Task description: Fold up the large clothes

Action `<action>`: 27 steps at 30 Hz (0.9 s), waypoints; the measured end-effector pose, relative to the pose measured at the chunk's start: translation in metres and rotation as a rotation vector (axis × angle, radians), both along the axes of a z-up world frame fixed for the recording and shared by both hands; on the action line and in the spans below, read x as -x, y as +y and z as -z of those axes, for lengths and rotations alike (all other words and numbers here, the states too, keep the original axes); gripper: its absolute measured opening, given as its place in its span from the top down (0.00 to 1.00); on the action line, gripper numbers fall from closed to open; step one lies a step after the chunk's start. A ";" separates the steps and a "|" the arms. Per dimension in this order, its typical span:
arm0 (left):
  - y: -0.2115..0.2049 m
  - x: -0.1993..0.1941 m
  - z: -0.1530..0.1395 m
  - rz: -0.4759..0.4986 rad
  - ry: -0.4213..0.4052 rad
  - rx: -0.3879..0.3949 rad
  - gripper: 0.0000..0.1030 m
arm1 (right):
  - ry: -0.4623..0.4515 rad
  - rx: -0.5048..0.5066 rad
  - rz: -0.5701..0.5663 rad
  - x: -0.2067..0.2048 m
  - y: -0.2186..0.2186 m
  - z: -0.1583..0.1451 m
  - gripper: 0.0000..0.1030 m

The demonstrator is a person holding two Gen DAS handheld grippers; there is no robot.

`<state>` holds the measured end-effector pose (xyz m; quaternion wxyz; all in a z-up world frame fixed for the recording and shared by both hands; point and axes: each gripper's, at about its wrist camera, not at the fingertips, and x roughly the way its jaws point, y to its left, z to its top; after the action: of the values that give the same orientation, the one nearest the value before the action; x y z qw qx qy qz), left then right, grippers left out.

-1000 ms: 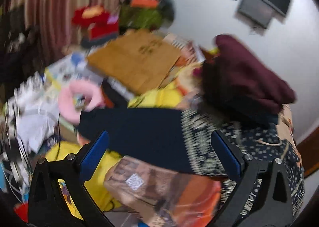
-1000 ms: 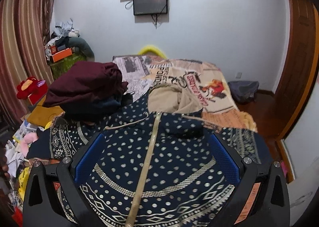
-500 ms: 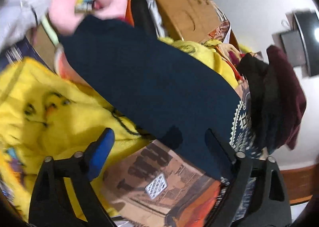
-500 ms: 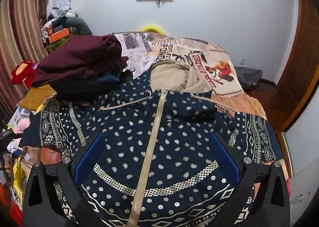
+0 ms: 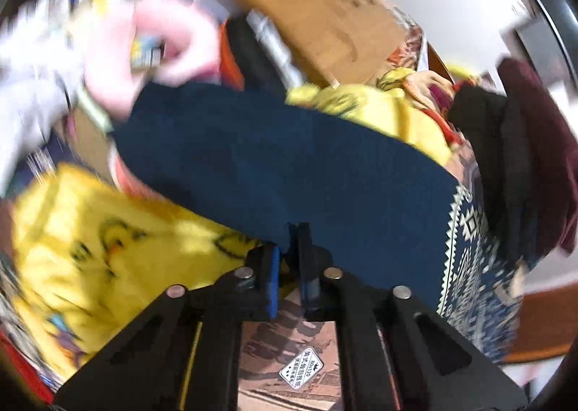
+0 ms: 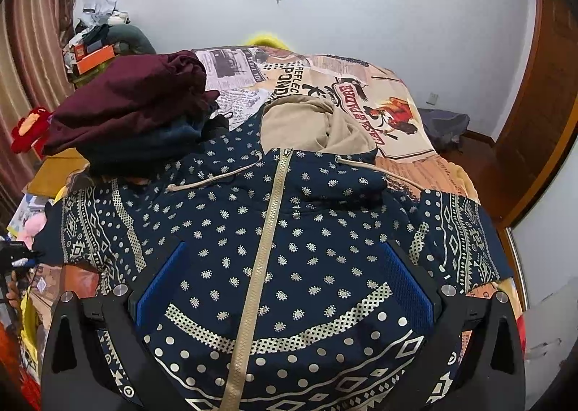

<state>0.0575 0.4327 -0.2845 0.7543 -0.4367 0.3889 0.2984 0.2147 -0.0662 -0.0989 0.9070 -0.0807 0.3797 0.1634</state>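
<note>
A navy zip hoodie [image 6: 281, 241] with cream dots and patterned bands lies face up on the bed, zipper closed, tan-lined hood at the top. My right gripper [image 6: 285, 288] is open just above its chest. The hoodie's plain navy left sleeve [image 5: 274, 165] hangs off the bed's left side. My left gripper [image 5: 290, 259] is shut on the lower edge of that sleeve. The left gripper also shows at the far left of the right wrist view [image 6: 14, 255].
A pile of folded dark red and navy clothes [image 6: 133, 111] sits on the bed beside the hoodie's left shoulder. Yellow blanket [image 5: 108, 230], pink ring cushion [image 5: 144, 49], cardboard [image 5: 314, 13] and loose clutter lie beside the bed. A door [image 6: 538, 114] stands at the right.
My left gripper dropped toward the hanging sleeve and closed on its edge. My right gripper moved forward and lower over the hoodie's chest and stayed open.
</note>
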 end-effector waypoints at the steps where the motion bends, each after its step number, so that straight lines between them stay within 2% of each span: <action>1: -0.006 -0.003 -0.012 0.021 0.008 -0.062 0.96 | -0.003 -0.002 -0.003 0.001 -0.001 -0.001 0.00; 4: -0.029 -0.014 -0.055 0.087 0.013 -0.240 0.97 | -0.009 -0.005 -0.010 0.002 -0.002 -0.005 0.00; 7: -0.054 -0.029 -0.101 0.150 -0.053 -0.357 0.97 | -0.020 -0.008 -0.016 0.003 -0.005 -0.010 0.00; 9: -0.075 -0.041 -0.132 0.198 -0.103 -0.427 0.97 | -0.029 -0.014 -0.015 0.004 -0.008 -0.014 0.00; 13: -0.131 -0.062 -0.199 0.326 -0.259 -0.546 0.97 | -0.051 -0.027 -0.012 0.009 -0.017 -0.021 0.00; 16: -0.174 -0.083 -0.231 0.420 -0.355 -0.586 0.97 | -0.058 -0.045 -0.006 0.011 -0.027 -0.022 0.00; 20: -0.233 -0.117 -0.250 0.556 -0.416 -0.571 0.97 | -0.038 -0.057 0.004 0.009 -0.042 -0.015 0.00; 24: -0.295 -0.159 -0.244 0.703 -0.426 -0.538 0.97 | -0.040 -0.051 0.018 0.013 -0.058 -0.012 0.00; 27: -0.350 -0.190 -0.224 0.830 -0.413 -0.514 0.97 | -0.070 -0.033 0.026 0.022 -0.072 -0.015 0.00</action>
<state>0.2478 0.0826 -0.0606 0.9525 -0.0968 0.2869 -0.0318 0.1930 -0.1378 -0.0838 0.9229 -0.0666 0.3462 0.1551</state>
